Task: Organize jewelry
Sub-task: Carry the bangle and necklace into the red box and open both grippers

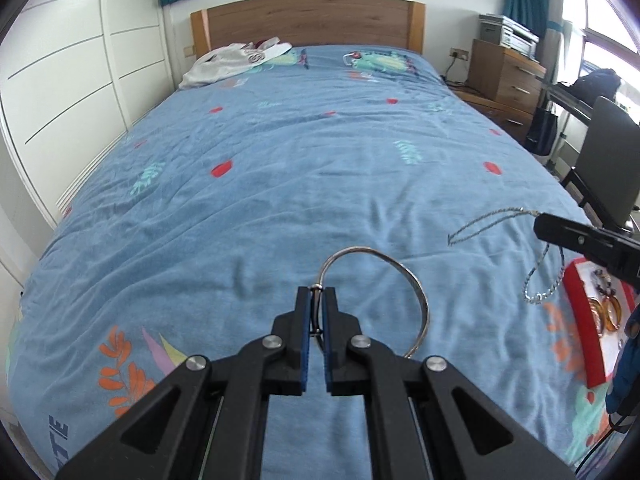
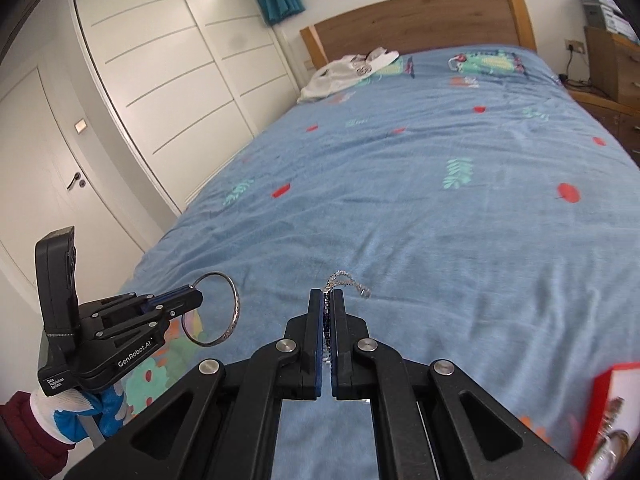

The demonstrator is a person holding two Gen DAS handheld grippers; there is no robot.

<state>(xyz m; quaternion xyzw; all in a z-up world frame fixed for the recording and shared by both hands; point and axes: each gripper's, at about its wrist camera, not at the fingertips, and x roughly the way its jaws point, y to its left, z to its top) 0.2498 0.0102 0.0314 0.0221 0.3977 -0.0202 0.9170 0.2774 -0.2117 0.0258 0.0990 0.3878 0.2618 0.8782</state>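
My left gripper (image 1: pixel 316 290) is shut on a silver bangle (image 1: pixel 416 284) and holds it above the blue bedspread; the bangle also shows in the right wrist view (image 2: pixel 234 308), held by the left gripper (image 2: pixel 192 294). My right gripper (image 2: pixel 329 292) is shut on a silver chain (image 2: pixel 348 280) whose ends stick out past the fingertips. In the left wrist view the right gripper (image 1: pixel 538 226) comes in from the right with the chain (image 1: pixel 484 222) hanging from it. A red-rimmed jewelry tray (image 1: pixel 576 320) with amber hoops (image 1: pixel 606 312) lies at the right.
The bed (image 1: pixel 300 168) fills both views, with white clothes (image 1: pixel 236 60) near the wooden headboard (image 1: pixel 308 20). White wardrobe doors (image 2: pixel 160 80) stand to the left. A wooden dresser (image 1: pixel 504 76) and a dark chair (image 1: pixel 608 160) stand to the right. The tray also shows at the lower right (image 2: pixel 600 408).
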